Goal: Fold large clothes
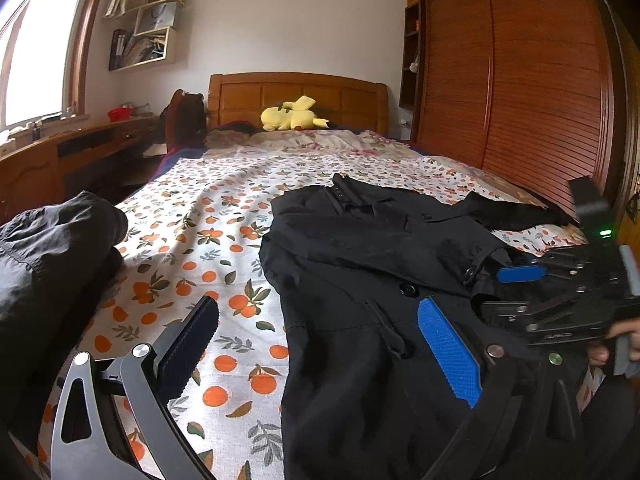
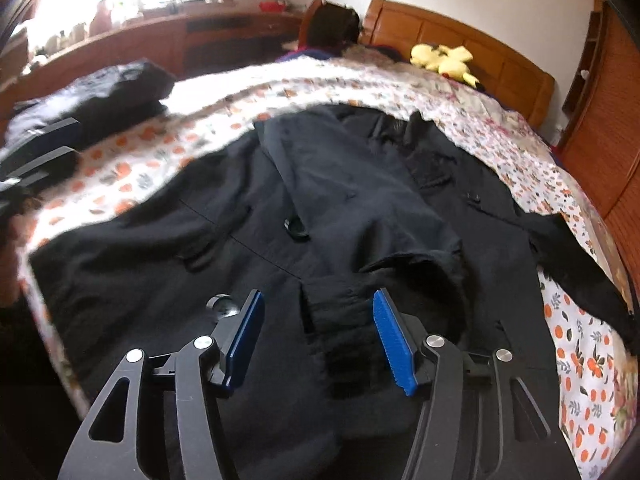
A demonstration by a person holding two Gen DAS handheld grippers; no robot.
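Observation:
A large black coat [image 1: 360, 248] [image 2: 360, 200] lies spread on the orange-print bed sheet [image 1: 200, 240]. One sleeve is folded across its front, and the cuff [image 2: 344, 320] lies between the blue pads of my right gripper [image 2: 320, 340]. That gripper is open just above the cloth and its pads do not press the cuff. In the left wrist view the right gripper [image 1: 514, 268] sits low at the coat's right side, with a hand behind it. My left gripper [image 1: 320, 344] is wide open, one finger over the sheet and the other over the coat's lower front. The other sleeve [image 2: 580, 272] trails off to the right.
A second dark garment [image 1: 48, 248] [image 2: 120, 88] lies bundled on the bed's left side. A yellow plush toy [image 1: 292, 114] rests by the wooden headboard [image 1: 300, 96]. A wooden wardrobe [image 1: 520, 80] lines the right, and a desk [image 1: 60, 152] stands under the window on the left.

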